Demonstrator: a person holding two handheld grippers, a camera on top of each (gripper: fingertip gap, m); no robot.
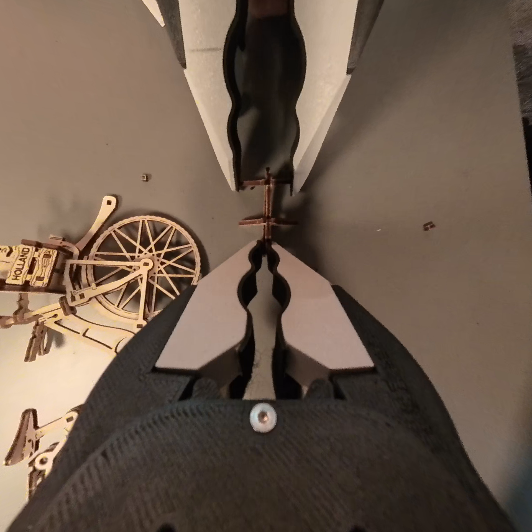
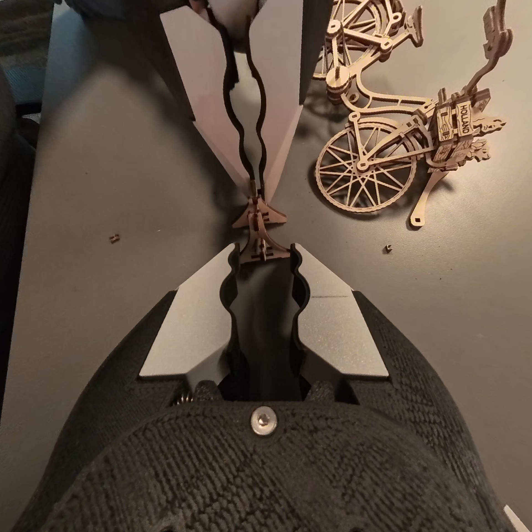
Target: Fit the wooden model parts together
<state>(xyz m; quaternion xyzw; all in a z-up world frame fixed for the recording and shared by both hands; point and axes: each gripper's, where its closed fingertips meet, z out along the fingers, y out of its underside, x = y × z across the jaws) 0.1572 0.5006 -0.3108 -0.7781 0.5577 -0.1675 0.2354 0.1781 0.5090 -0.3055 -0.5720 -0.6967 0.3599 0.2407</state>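
Centrally, my left tongs [image 1: 264,247] pinched one end of the small wooden assembly [image 1: 268,211]; my right tongs [image 2: 264,250] clamped its opposite end.

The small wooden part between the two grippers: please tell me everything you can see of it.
The small wooden part is thin, light plywood with dark cut edges: a narrow spine crossed by two flared, slotted plates. It hangs above the grey table, held at both ends: the left gripper pinches the spine, the right gripper clamps one plate's edges.
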